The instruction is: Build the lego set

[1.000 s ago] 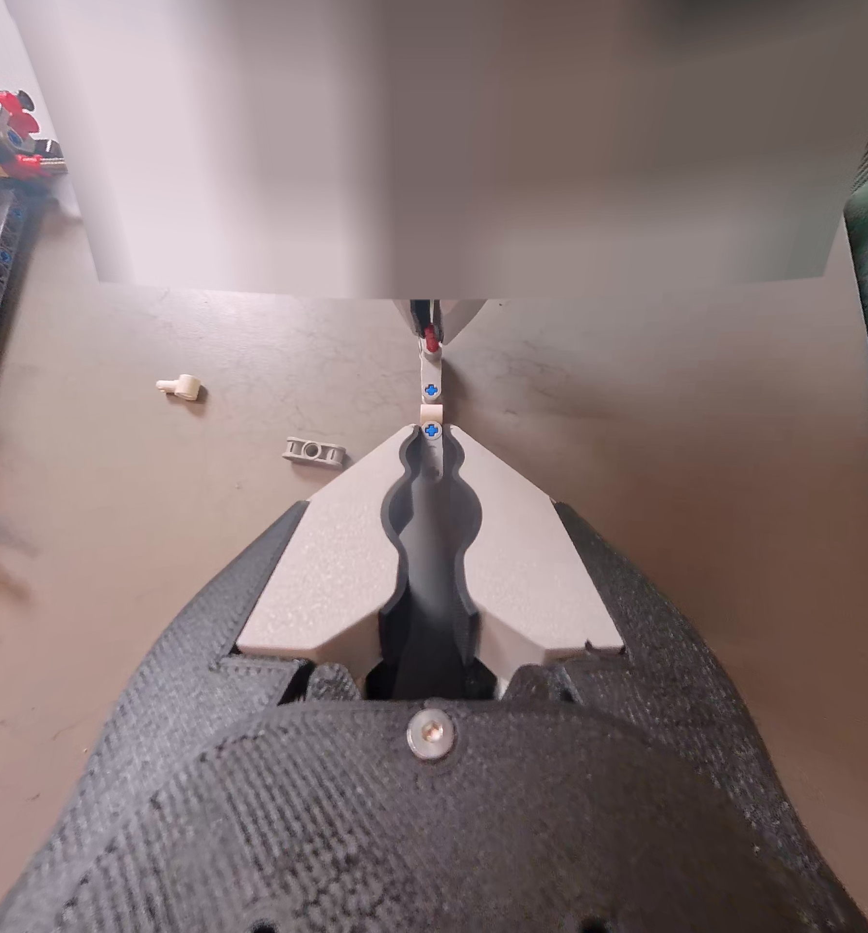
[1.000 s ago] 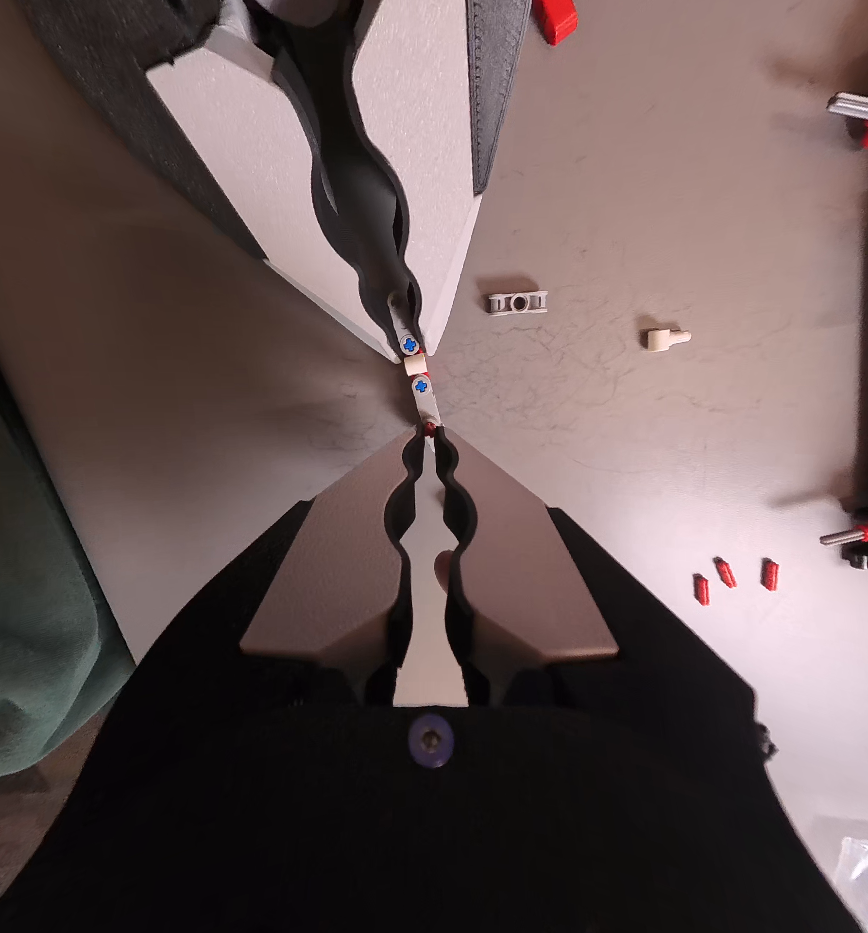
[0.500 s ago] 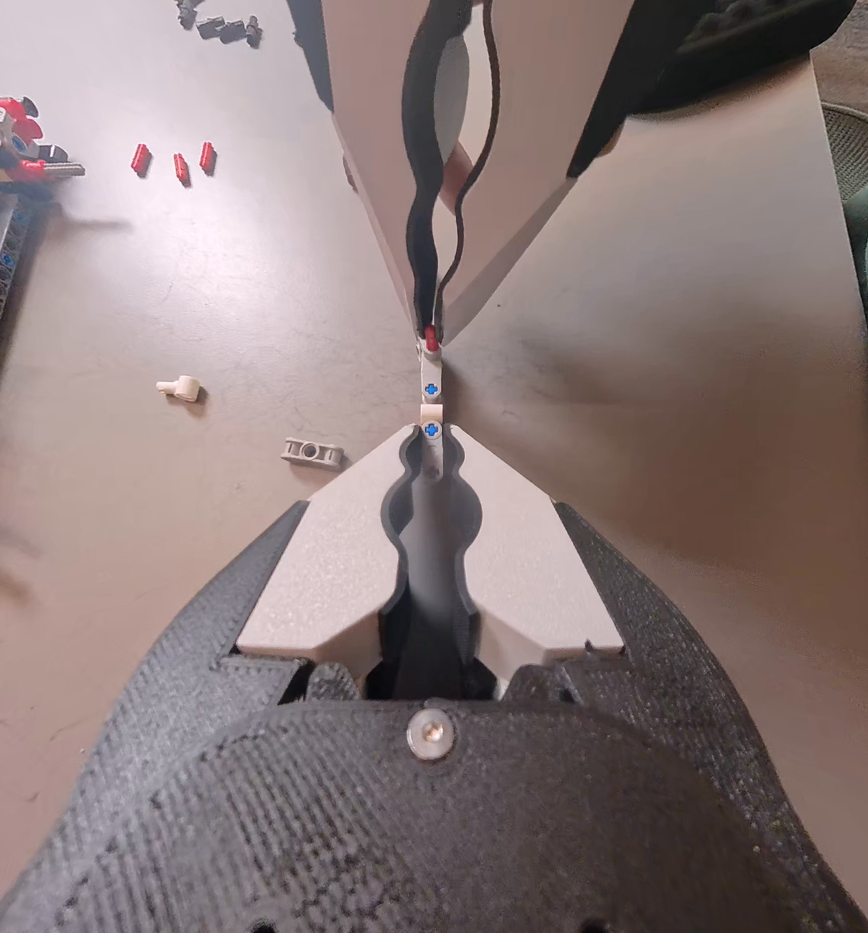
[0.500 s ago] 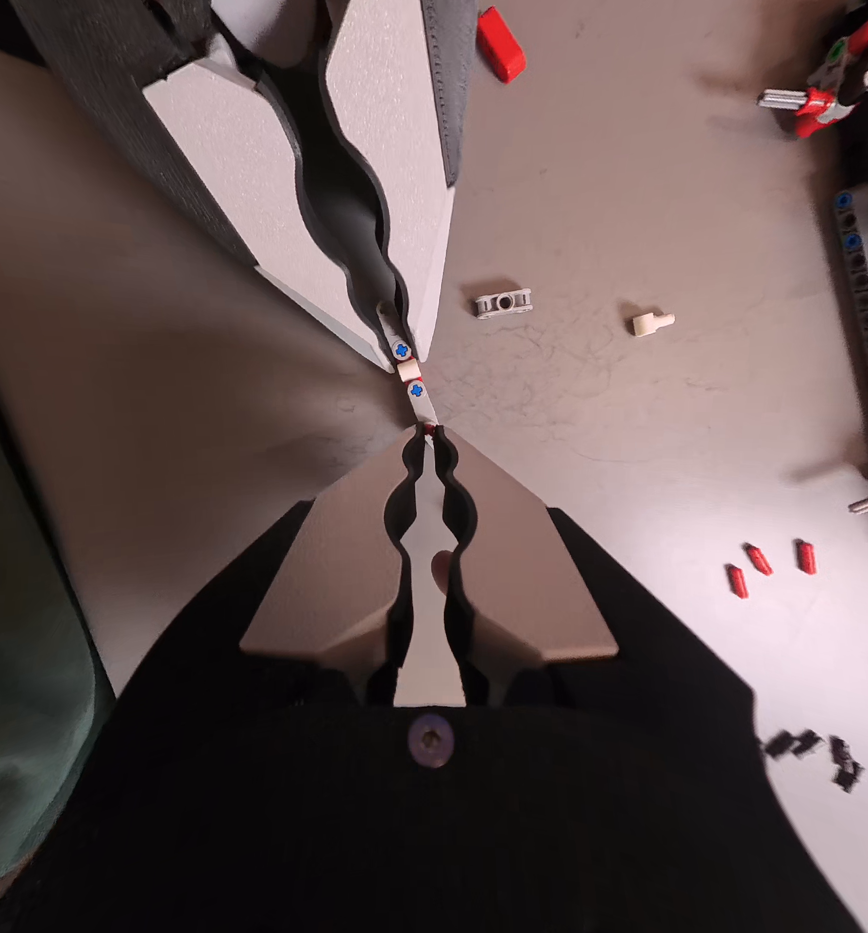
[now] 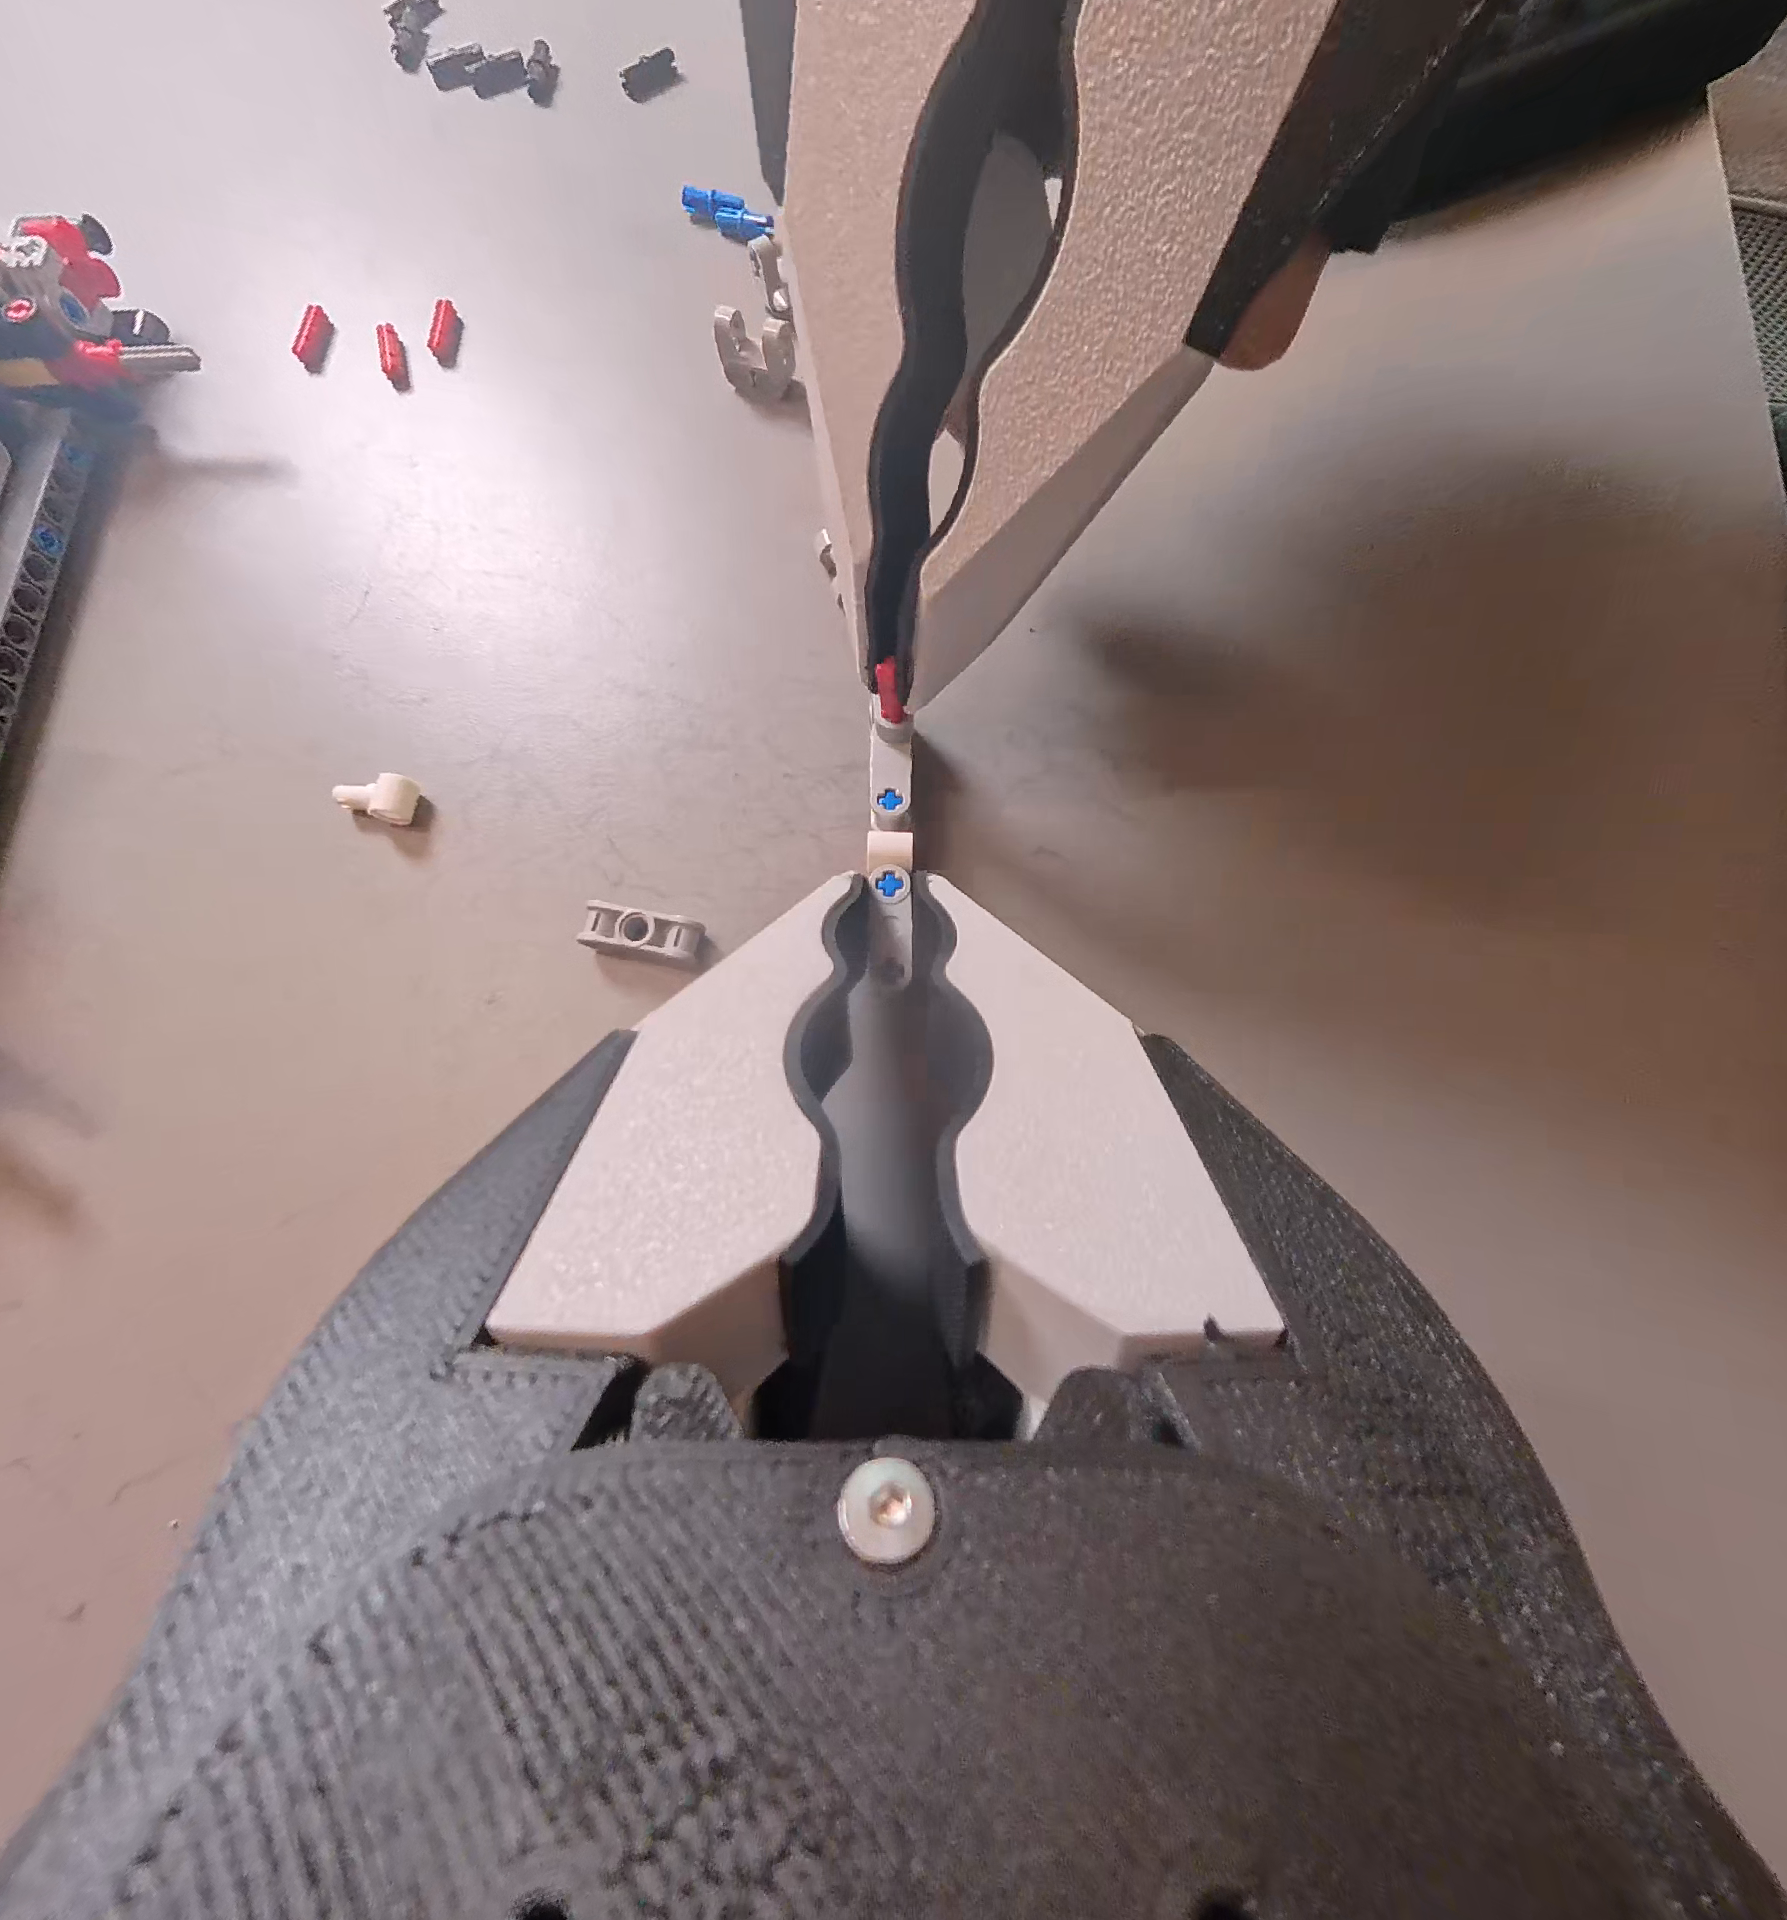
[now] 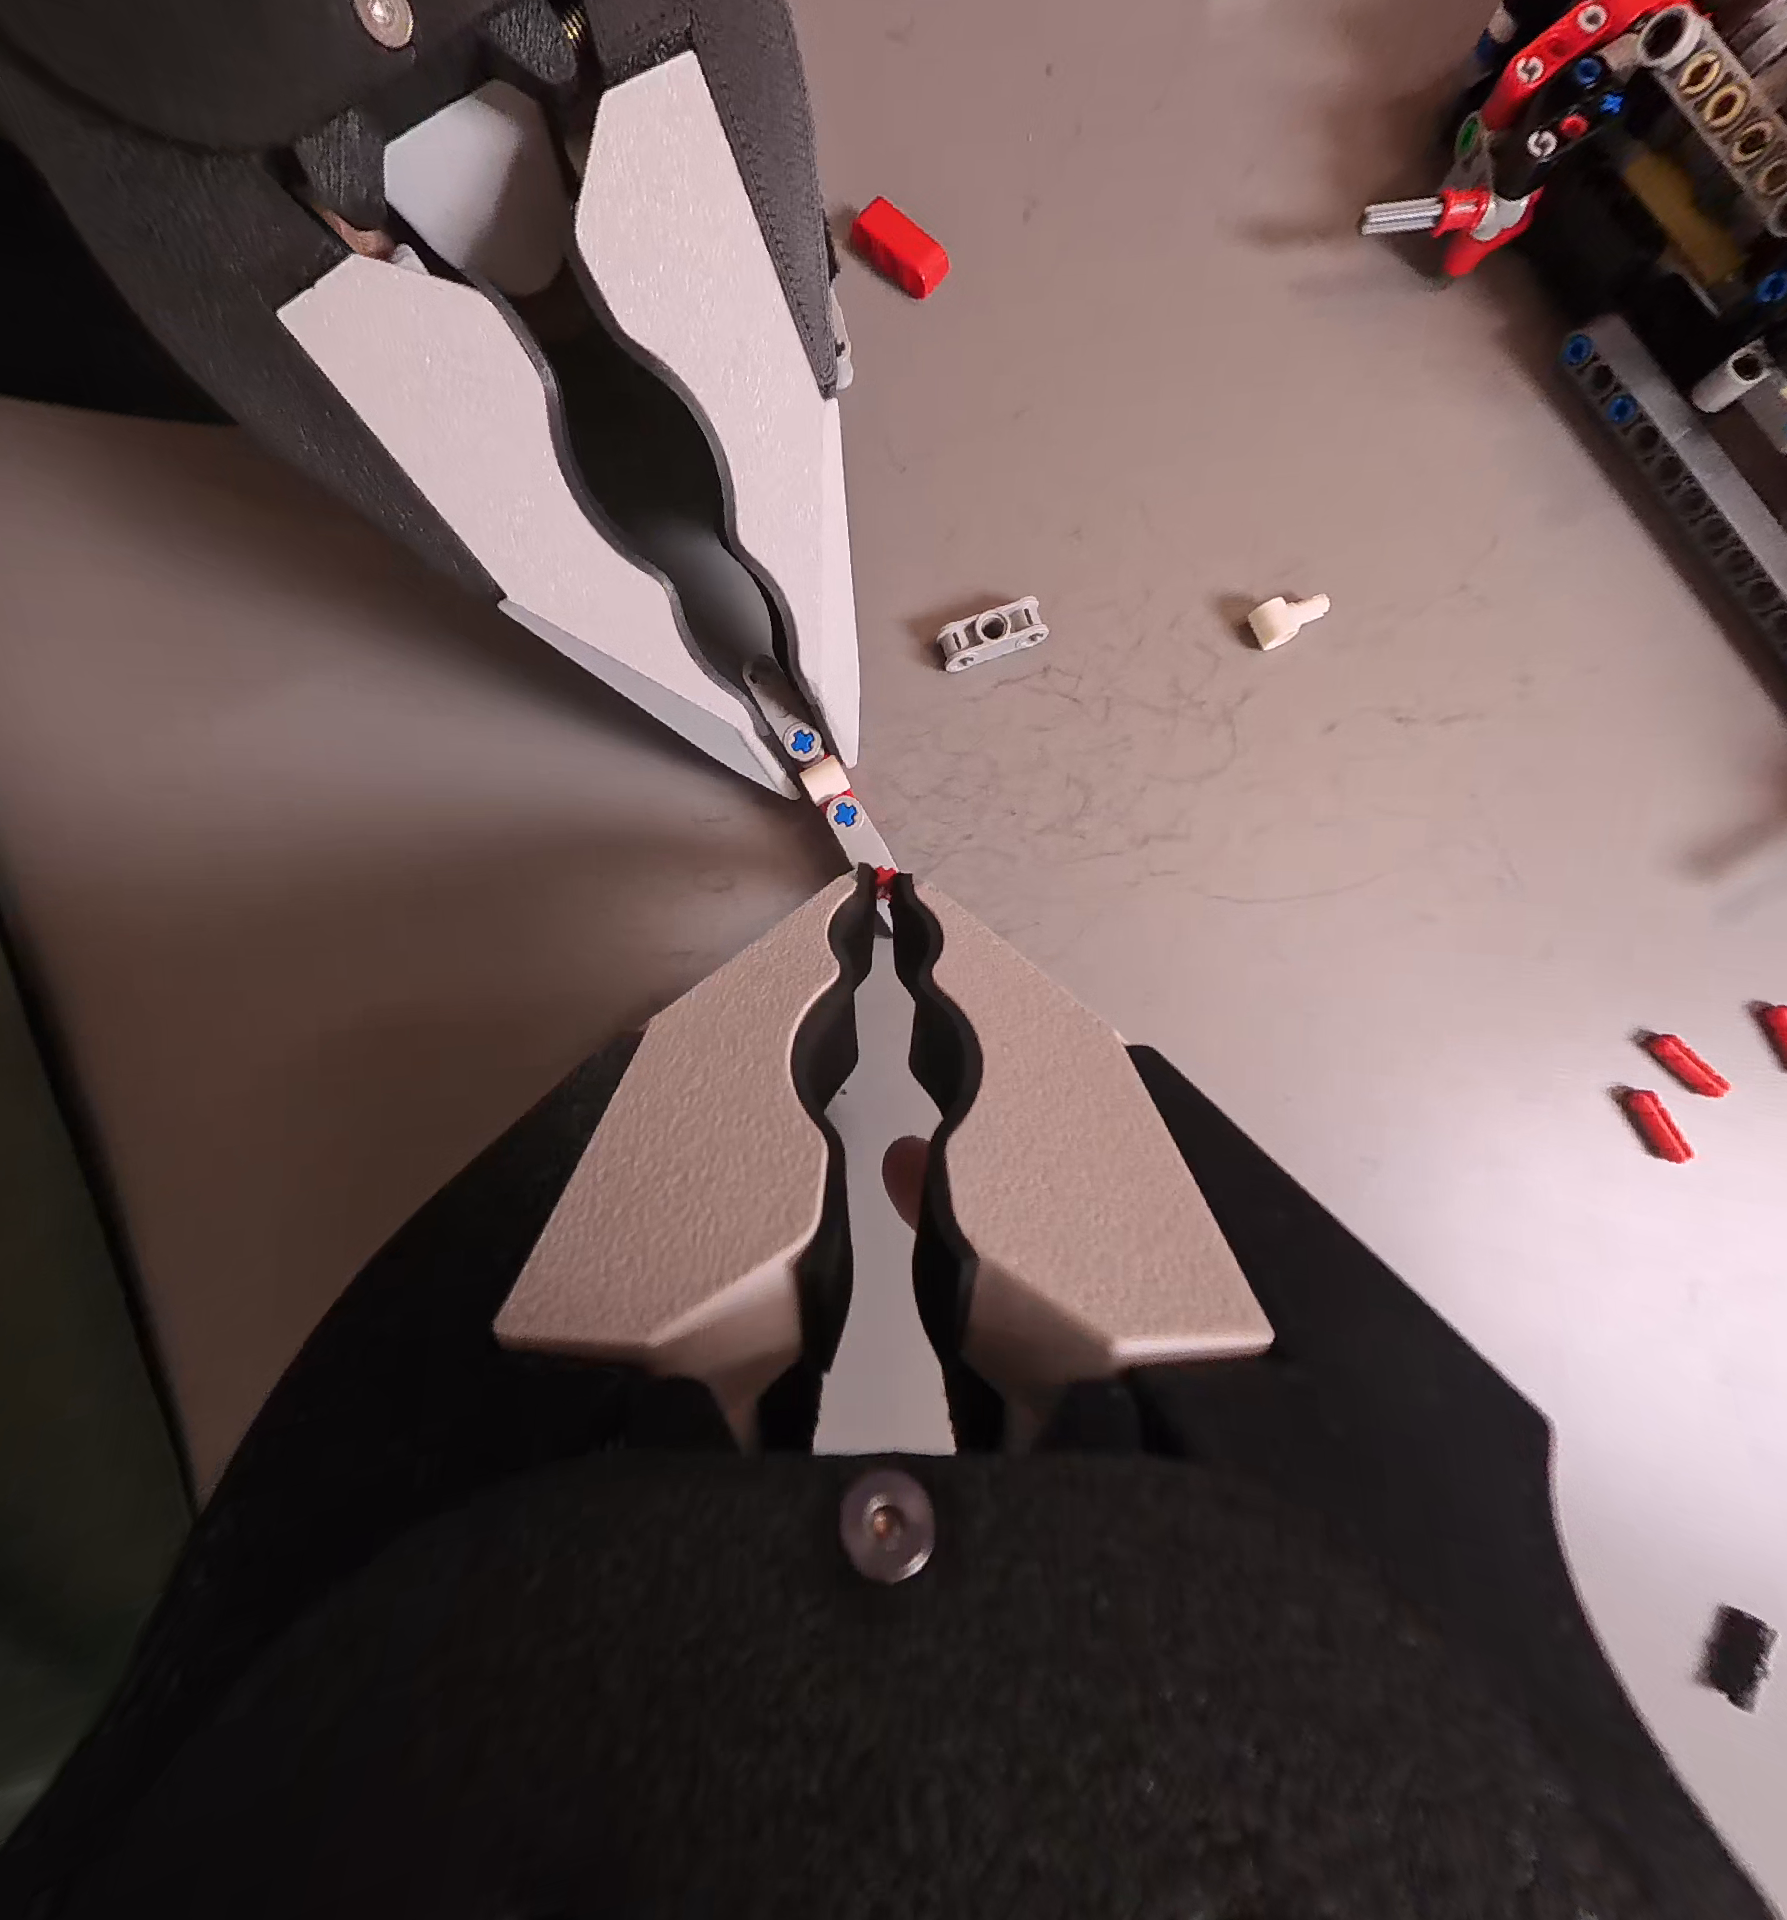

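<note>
Held above the surface between two grippers: a tiny lego sub-assembly of two grey links with blue cross-axle ends and a cream bush between them. Pinched at one link by the left gripper, closed on it; clamped at the far red pin by the right gripper, tips closed on that pin. Probably very light, rigid, smooth, hinging at the joints. Best gripped on the flat link sides, near the tips.
</note>
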`<action>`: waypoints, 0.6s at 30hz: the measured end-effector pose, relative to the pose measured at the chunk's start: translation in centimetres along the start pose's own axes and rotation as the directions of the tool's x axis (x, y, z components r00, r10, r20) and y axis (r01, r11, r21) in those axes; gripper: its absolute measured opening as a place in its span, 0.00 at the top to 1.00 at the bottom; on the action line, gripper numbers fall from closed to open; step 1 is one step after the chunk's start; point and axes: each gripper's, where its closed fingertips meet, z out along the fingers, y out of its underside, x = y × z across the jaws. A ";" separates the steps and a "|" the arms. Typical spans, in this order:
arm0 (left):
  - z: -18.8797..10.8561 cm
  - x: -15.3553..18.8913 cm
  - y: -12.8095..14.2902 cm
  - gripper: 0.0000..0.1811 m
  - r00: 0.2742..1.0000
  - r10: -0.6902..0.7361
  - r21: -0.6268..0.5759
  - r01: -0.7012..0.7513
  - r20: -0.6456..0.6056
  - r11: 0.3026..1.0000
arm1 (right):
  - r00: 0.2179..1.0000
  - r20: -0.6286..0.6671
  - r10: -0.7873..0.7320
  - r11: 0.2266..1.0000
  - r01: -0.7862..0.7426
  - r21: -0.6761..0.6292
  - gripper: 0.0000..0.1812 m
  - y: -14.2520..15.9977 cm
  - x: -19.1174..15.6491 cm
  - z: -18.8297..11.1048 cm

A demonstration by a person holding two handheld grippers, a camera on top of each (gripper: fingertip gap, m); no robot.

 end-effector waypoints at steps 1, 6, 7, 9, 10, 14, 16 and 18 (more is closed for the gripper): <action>0.0 0.0 0.0 0.97 1.000 -0.001 -0.001 0.001 0.002 1.000 | 1.000 -0.006 0.000 1.000 0.000 0.003 0.99 0.0 0.0 0.0; 0.0 0.0 0.0 0.97 1.000 -0.019 -0.012 0.019 0.015 1.000 | 0.999 -0.049 -0.005 1.000 0.005 0.007 0.99 0.1 0.1 0.0; 0.0 0.0 0.0 0.97 1.000 -0.024 -0.015 0.025 0.018 1.000 | 0.998 -0.056 -0.003 1.000 0.003 0.005 0.99 0.1 0.1 0.0; 0.0 0.1 0.0 0.97 0.999 -0.026 -0.018 0.026 0.020 0.999 | 0.998 -0.057 0.009 1.000 -0.009 0.004 0.99 0.1 0.1 0.0; 0.0 0.1 0.0 0.97 0.999 -0.026 -0.018 0.026 0.020 0.999 | 0.998 -0.055 0.014 1.000 -0.014 -0.002 0.99 0.1 0.1 0.0; 0.0 0.1 0.0 0.97 0.999 -0.027 -0.021 0.027 0.024 0.999 | 0.999 -0.051 -0.015 0.998 0.012 -0.065 0.99 0.1 0.1 0.1; 0.0 0.1 0.0 0.97 0.999 -0.028 -0.022 0.028 0.026 0.999 | 0.999 -0.047 -0.023 0.995 0.018 -0.094 0.99 0.1 0.1 0.1; 0.0 0.1 0.0 0.97 0.999 -0.027 -0.024 0.028 0.028 0.999 | 0.998 -0.045 -0.035 0.992 0.029 -0.121 0.99 0.1 0.1 0.1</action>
